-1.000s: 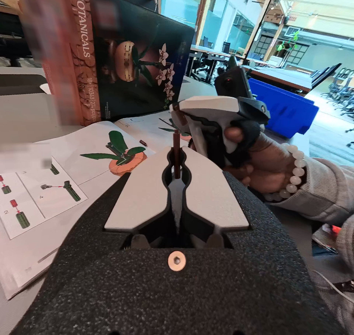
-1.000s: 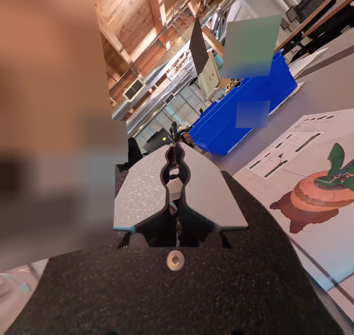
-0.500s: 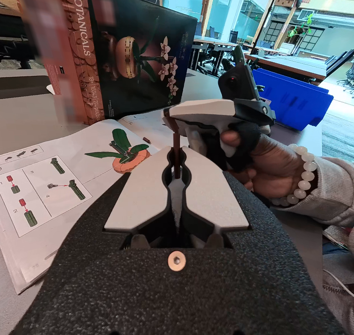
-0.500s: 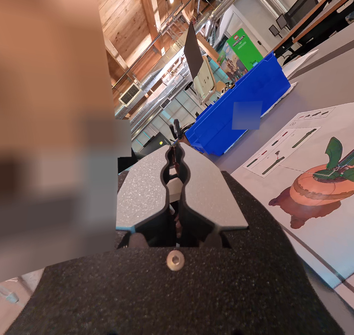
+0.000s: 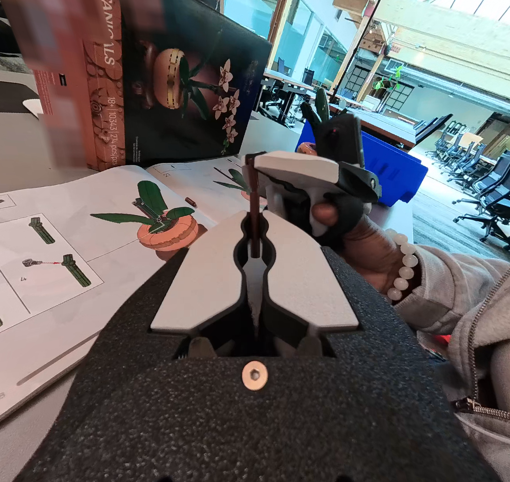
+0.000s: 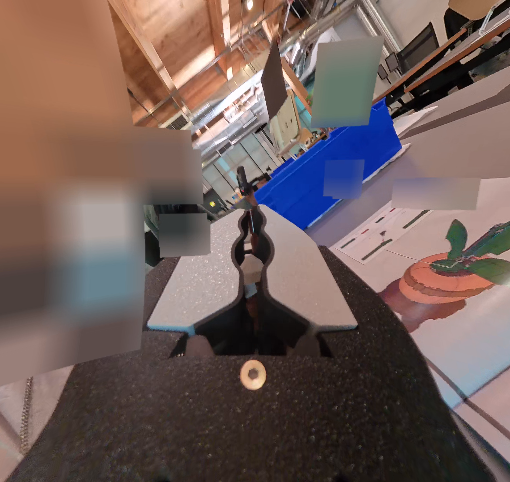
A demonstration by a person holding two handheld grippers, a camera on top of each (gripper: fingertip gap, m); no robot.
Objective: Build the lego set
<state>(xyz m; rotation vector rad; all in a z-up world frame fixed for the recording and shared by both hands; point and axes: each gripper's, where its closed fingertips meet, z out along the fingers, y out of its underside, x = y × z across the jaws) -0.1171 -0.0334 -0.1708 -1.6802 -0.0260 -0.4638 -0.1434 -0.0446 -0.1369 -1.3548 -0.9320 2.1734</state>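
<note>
Left tool [image 5: 255, 220] pinching the lower part of a thin dark-brown rod [image 5: 254, 215], held upright above the worktop [image 5: 22, 148]. Right tool [image 5: 249, 162] clamped on the rod's top end, reaching in from the right, gripped by a gloved hand [image 5: 356, 237] with a white bead bracelet [image 5: 404, 261]. Same rod [image 6: 252, 234] seen between the right tool's [image 6: 252, 215] closed fingers in its own view. Beneath, open instruction booklet [image 5: 82, 248] lying flat toward the left edge. On its page, a small brown piece [image 5: 190, 201]. Behind the booklet, set box [image 5: 171, 82] standing upright. Farther right, blue bin [image 5: 386, 170] near the far edge.
</note>
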